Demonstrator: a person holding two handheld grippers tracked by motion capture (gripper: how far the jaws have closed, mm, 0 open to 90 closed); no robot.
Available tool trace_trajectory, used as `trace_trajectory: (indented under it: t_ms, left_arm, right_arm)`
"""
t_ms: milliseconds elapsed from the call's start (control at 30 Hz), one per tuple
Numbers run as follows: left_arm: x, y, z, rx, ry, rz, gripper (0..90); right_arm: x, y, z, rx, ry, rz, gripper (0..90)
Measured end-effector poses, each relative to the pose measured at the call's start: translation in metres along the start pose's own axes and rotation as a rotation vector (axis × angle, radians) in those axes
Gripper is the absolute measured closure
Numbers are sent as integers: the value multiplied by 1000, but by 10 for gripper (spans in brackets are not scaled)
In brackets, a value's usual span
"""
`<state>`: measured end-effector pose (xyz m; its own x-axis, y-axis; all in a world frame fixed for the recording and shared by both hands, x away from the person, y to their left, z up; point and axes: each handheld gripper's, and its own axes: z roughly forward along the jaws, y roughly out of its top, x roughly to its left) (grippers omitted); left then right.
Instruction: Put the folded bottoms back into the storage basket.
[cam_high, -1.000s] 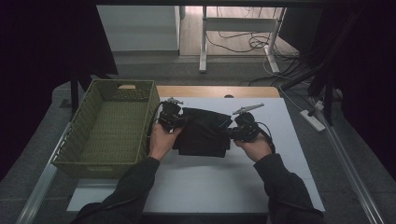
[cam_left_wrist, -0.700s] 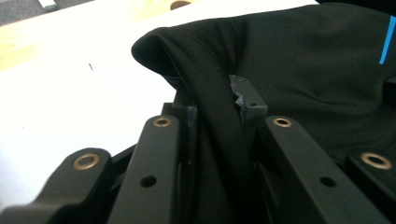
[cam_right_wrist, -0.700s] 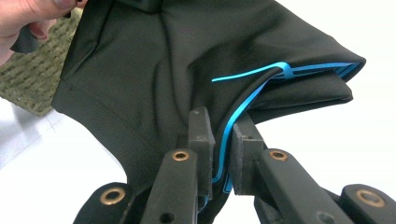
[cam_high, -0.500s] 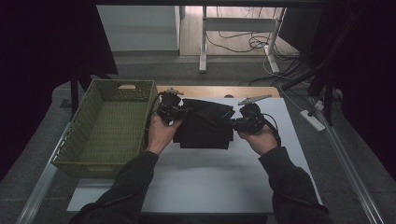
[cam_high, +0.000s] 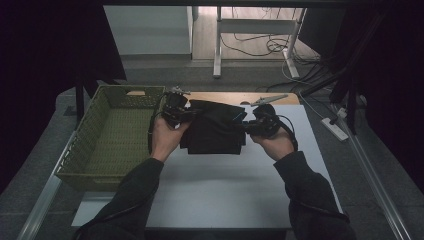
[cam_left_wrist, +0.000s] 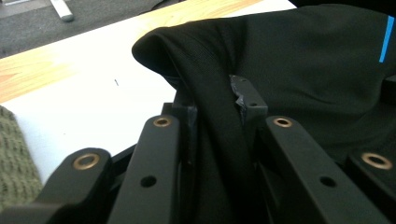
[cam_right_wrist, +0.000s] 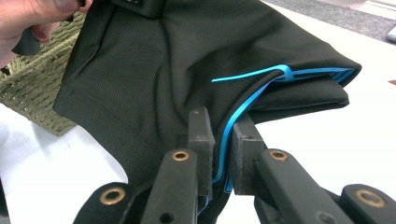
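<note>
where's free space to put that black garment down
The green basket is bare inside. The white sheet is bare between the forearms and along the near edge. It is crowded at the far edge, where both grippers grip the garment.

High view: dim and low in contrast, with both side margins nearly black; the brightest zone is the pale floor beyond the tabletop (cam_high: 210, 195), which itself reads grey-white without glare. Left gripper view: well lit, the tabletop beyond the fingers (cam_left_wrist: 245, 93) washed close to white, the dark garment (cam_left_wrist: 303, 70) sharp there, while the linkage nearest the lens is soft. Right gripper view: equally bright, the white surface either side of the fingers (cam_right_wrist: 201, 126) overexposed, weave detail crisp, the hand (cam_right_wrist: 32, 18) in the corner blurred.
</note>
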<state>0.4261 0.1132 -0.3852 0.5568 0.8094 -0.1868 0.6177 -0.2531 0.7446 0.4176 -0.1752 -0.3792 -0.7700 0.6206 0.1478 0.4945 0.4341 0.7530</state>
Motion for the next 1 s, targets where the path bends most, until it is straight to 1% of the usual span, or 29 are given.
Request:
trace_trajectory:
  t_ms: [167,333,533,767,1000]
  left_arm:
    - [4,3,-8,6,17,10,752]
    - [12,5,-19,-4,20,3,752]
    - [26,5,-31,-6,26,-4,752]
    - [43,3,-45,-11,23,-22,752]
    - [62,-1,-60,-20,24,-51,752]
  right_arm:
    - [3,7,3,-7,6,-10,819]
    - [8,15,7,-18,13,-19,819]
    - [16,27,16,-23,21,-37,819]
    - [25,39,30,-26,41,-41,819]
    - [35,52,43,-37,62,-55,818]
